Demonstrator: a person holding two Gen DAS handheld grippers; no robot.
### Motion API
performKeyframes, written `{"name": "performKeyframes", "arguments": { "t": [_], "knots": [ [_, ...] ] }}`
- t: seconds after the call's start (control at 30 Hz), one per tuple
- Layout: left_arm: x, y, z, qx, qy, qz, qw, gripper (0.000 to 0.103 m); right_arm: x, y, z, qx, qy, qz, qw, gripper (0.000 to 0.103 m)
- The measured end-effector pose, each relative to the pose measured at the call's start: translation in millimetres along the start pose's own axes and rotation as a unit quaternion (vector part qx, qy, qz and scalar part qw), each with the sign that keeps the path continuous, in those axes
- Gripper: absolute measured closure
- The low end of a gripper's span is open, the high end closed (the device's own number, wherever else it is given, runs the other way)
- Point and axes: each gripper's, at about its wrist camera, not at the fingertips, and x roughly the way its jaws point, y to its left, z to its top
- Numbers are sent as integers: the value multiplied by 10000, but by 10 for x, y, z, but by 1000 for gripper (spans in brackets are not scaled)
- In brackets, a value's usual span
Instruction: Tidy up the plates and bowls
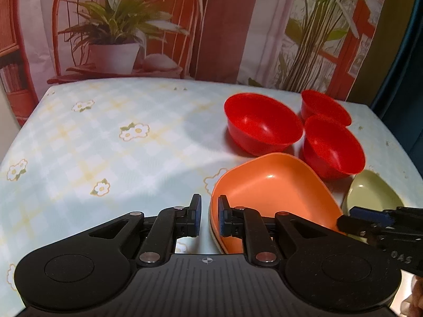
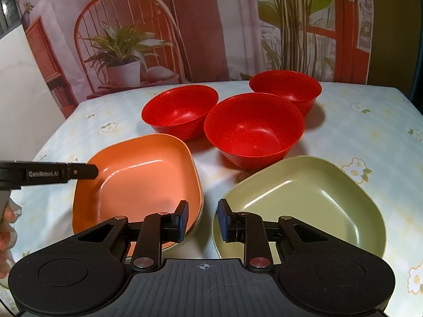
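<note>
An orange square plate (image 2: 142,179) lies on top of a pale plate whose rim shows beneath it; it also shows in the left wrist view (image 1: 275,192). A green square plate (image 2: 306,203) lies to its right, seen too in the left wrist view (image 1: 372,195). Three red bowls (image 2: 253,129) (image 2: 179,111) (image 2: 285,88) stand behind the plates. My left gripper (image 1: 209,215) is open, its jaws astride the orange plate's left rim. My right gripper (image 2: 203,218) is open and empty, over the gap between the two plates.
The table wears a pale checked cloth with flowers (image 1: 105,142). A printed backdrop of a chair and plants (image 2: 127,45) hangs behind the far edge. The right gripper shows at the right edge of the left wrist view (image 1: 370,220).
</note>
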Motion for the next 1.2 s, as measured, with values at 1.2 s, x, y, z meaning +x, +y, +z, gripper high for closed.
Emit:
{"name": "performKeyframes", "arguments": {
  "t": [1.2],
  "knots": [
    [101,83,-80,-221,-128,332,9991,88,-81,-36,-65,33,-63,89,9999,79]
  ]
}}
